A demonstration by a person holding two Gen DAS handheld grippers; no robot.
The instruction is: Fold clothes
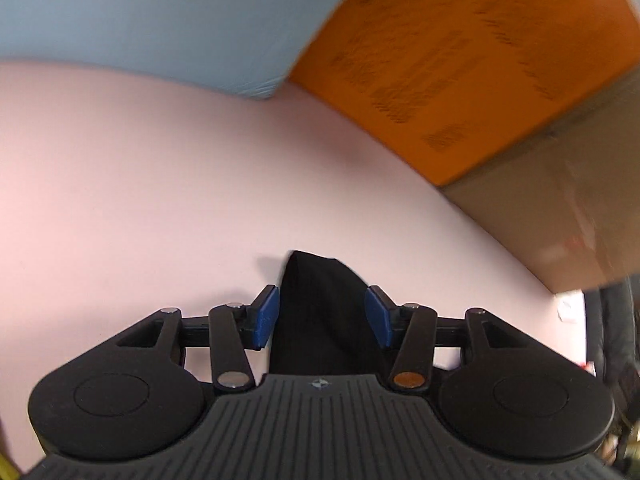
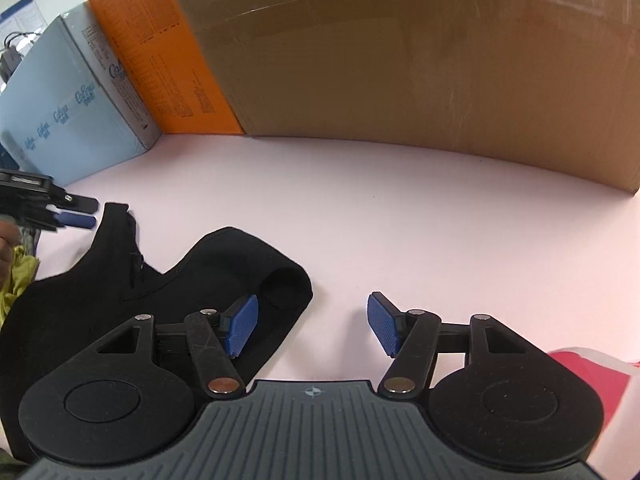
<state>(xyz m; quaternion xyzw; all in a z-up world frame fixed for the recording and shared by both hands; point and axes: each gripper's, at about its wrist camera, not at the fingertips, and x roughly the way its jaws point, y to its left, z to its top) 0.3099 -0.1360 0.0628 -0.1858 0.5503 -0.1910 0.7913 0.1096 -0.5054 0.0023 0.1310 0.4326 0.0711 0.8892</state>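
Observation:
A black garment (image 2: 192, 276) lies on the pale pink table (image 2: 400, 220), with two shoulder straps pointing away from me. In the left wrist view my left gripper (image 1: 322, 314) is open, its blue pads either side of one black strap (image 1: 320, 312) without closing on it. It also shows at the left edge of the right wrist view (image 2: 80, 214), beside the strap tip. My right gripper (image 2: 312, 326) is open and empty, its left pad (image 2: 240, 324) over the other strap's edge, its right pad over bare table.
A brown cardboard box (image 2: 420, 52), an orange box (image 2: 160, 48) and a light blue box (image 2: 68, 120) stand along the far side of the table. A red item (image 2: 592, 376) lies at the right edge. Yellow-green cloth (image 2: 16, 276) lies at the left edge.

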